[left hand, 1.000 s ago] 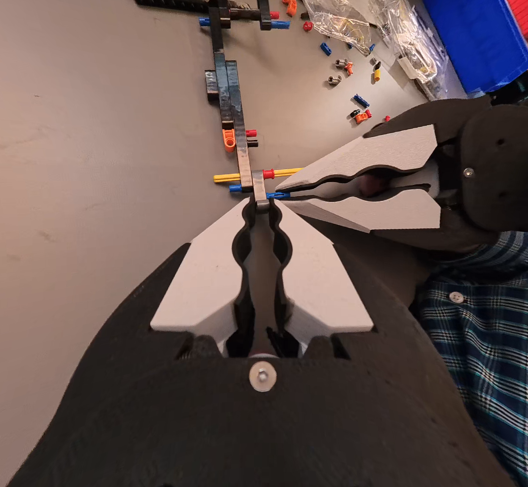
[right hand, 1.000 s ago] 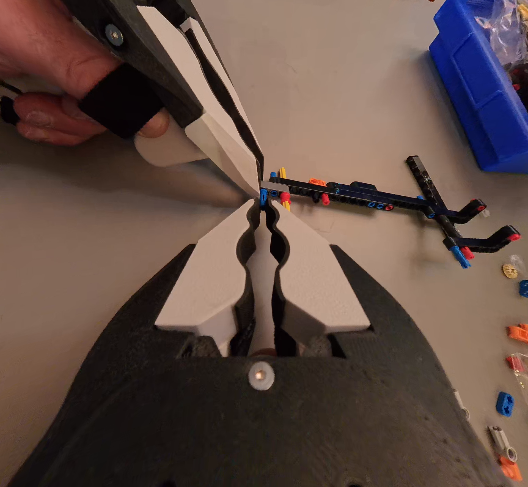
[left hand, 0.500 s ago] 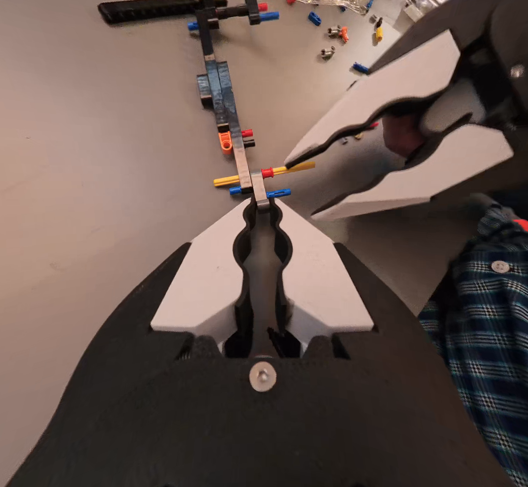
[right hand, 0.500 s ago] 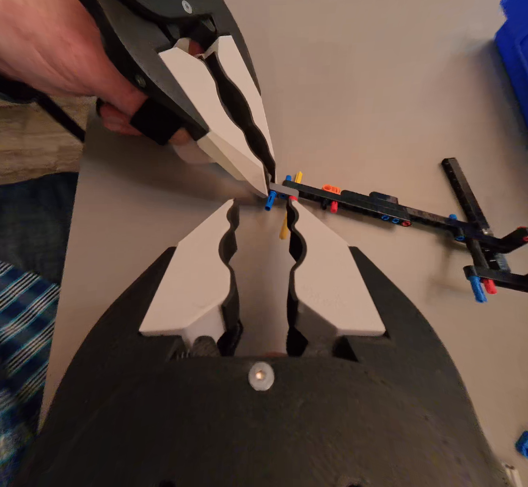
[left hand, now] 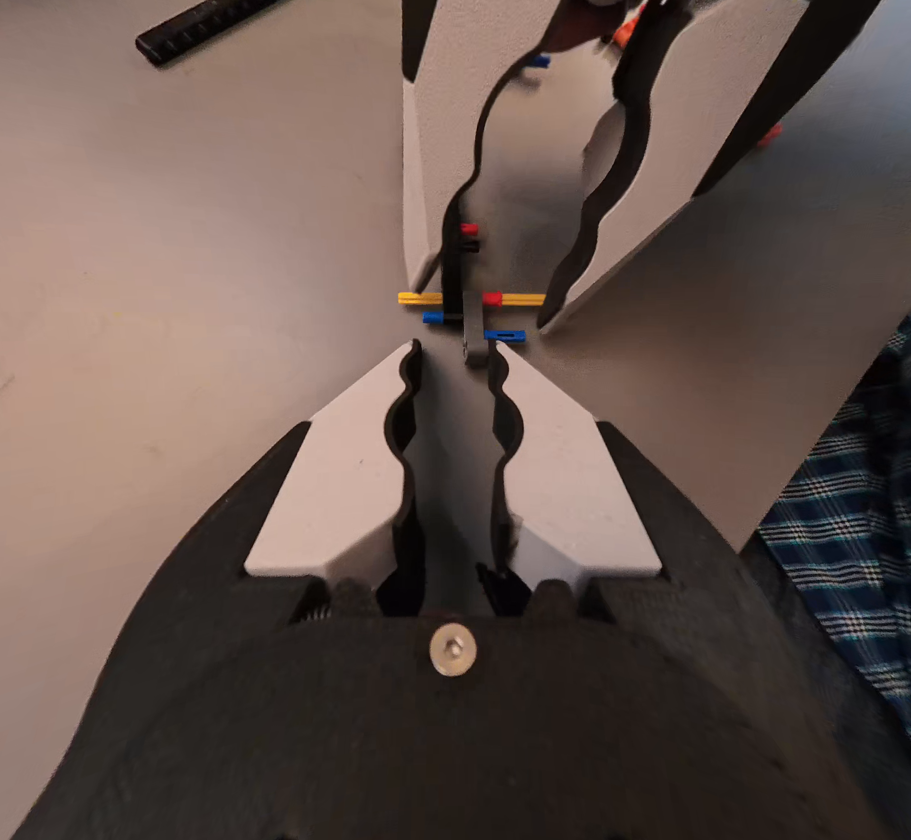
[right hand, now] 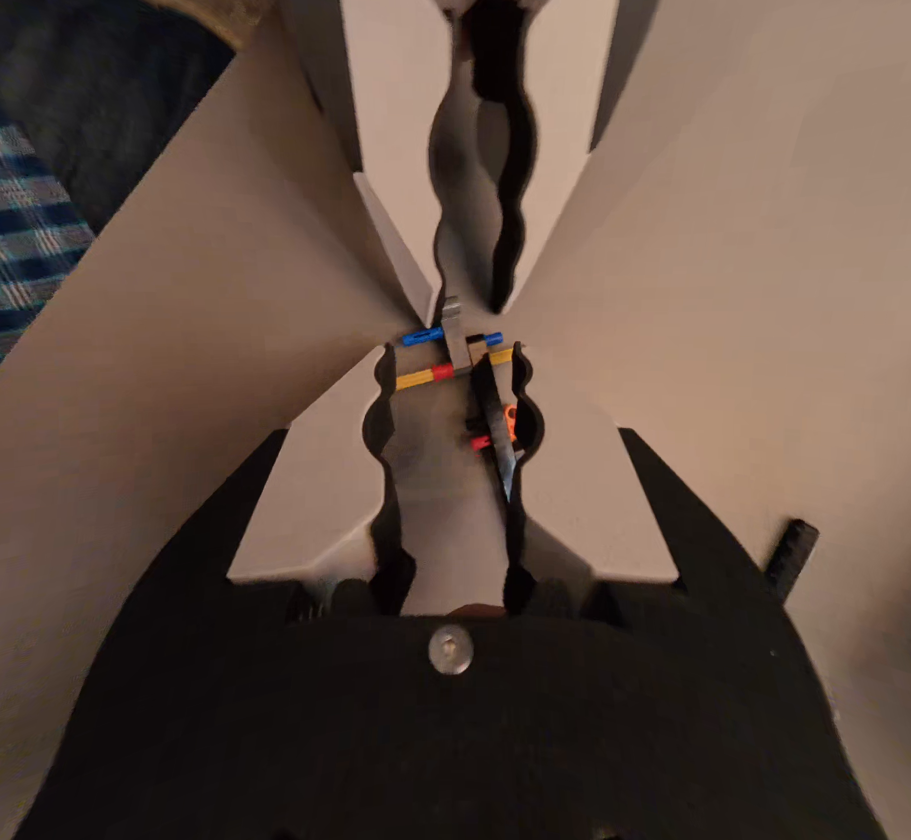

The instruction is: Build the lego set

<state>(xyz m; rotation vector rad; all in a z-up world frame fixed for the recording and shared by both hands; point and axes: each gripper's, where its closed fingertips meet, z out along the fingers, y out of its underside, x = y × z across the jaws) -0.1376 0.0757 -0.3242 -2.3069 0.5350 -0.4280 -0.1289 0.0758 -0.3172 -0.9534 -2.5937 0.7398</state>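
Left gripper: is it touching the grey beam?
Cannot tell. In the left wrist view the open left gripper has the grey beam between its fingertips, close to one; contact or gap isn't plain. Right wrist view: blurred.

No legible text, label, brand, number or sign appears in either view.
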